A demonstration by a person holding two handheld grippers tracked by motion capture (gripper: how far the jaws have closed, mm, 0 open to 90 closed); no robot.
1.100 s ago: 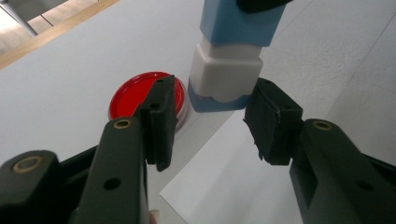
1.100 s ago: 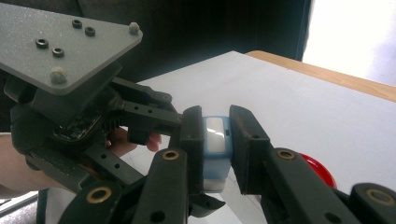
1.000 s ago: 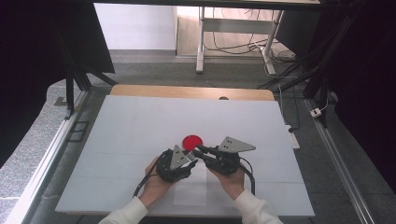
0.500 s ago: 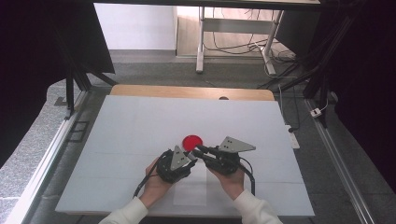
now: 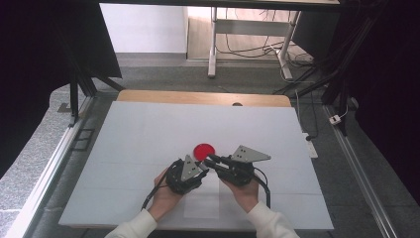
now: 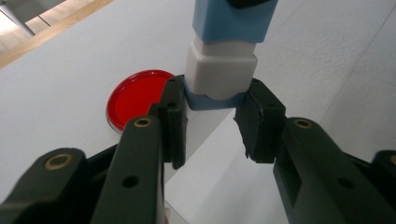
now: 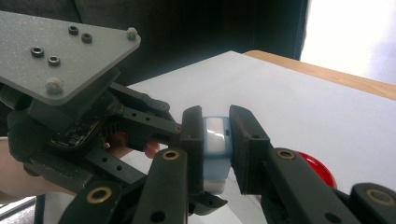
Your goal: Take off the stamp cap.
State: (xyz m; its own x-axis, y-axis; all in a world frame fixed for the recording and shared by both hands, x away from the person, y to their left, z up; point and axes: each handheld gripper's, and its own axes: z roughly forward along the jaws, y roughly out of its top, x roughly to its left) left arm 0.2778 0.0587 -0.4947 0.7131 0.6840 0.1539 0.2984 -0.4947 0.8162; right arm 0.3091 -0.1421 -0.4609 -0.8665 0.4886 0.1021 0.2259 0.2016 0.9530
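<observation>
A small blue-and-white block (image 6: 222, 65) is held between both grippers just above the white table (image 5: 148, 129). My left gripper (image 6: 212, 100) has just been closing, and its pads now press the block's lower blue end. My right gripper (image 7: 215, 116) is shut on the other blue end of the block (image 7: 215, 140). In the high view the left gripper (image 5: 200, 166) and the right gripper (image 5: 210, 159) meet tip to tip near the front middle of the table. A flat red disc (image 5: 204, 150) lies on the table just beyond them.
A white paper sheet (image 5: 202, 203) lies under the hands at the table's front edge. A wooden strip (image 5: 203, 97) runs along the far edge. Metal rails flank both sides of the table. The red disc (image 6: 135, 95) sits left of the left jaws.
</observation>
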